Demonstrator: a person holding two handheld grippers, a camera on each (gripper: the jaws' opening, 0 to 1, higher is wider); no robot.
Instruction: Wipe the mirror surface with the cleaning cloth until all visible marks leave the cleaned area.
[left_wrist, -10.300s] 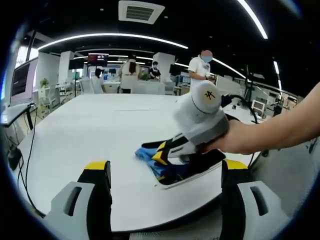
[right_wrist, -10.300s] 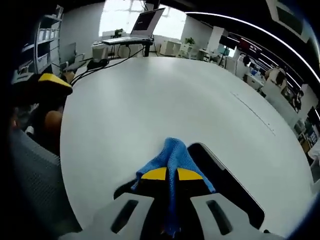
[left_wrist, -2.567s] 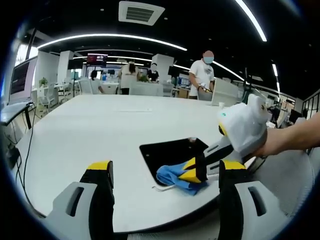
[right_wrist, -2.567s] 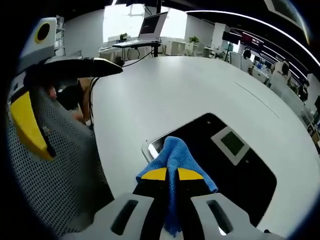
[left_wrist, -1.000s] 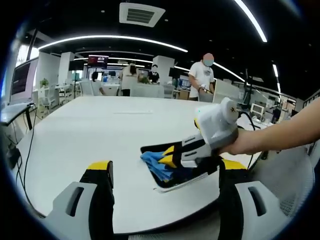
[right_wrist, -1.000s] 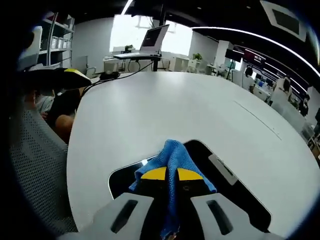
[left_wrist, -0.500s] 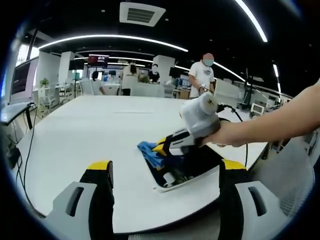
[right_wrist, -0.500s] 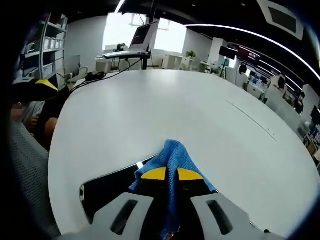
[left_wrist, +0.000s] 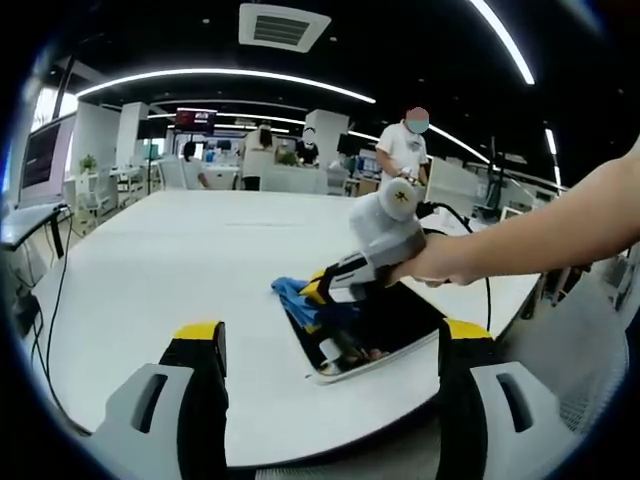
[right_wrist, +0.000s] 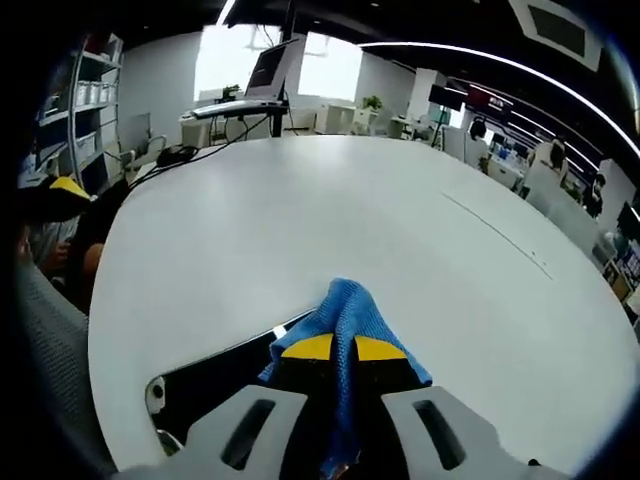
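A dark mirror (left_wrist: 385, 322) lies flat near the front edge of the white table (left_wrist: 170, 250). In the left gripper view, my right gripper (left_wrist: 314, 291), held by a hand, presses a blue cloth (left_wrist: 289, 293) on the mirror's far left corner. My left gripper (left_wrist: 330, 332) stands open in front of the table edge with nothing between its jaws. In the right gripper view, my right gripper (right_wrist: 335, 348) is shut on the blue cloth (right_wrist: 345, 303), which bulges past the tips over the mirror's (right_wrist: 215, 385) edge. The left gripper's yellow tip (right_wrist: 63, 187) shows at far left.
A person in white (left_wrist: 403, 150) stands beyond the table, with others farther back. A laptop on a stand (right_wrist: 268, 72) and cables (right_wrist: 185, 153) sit at the table's far end. A mesh chair (right_wrist: 45, 340) is by the table edge. The table (right_wrist: 350, 200) is bare past the mirror.
My right gripper has slid the cloth from the mirror's near end across to its far left corner. The left gripper has stayed still and open.
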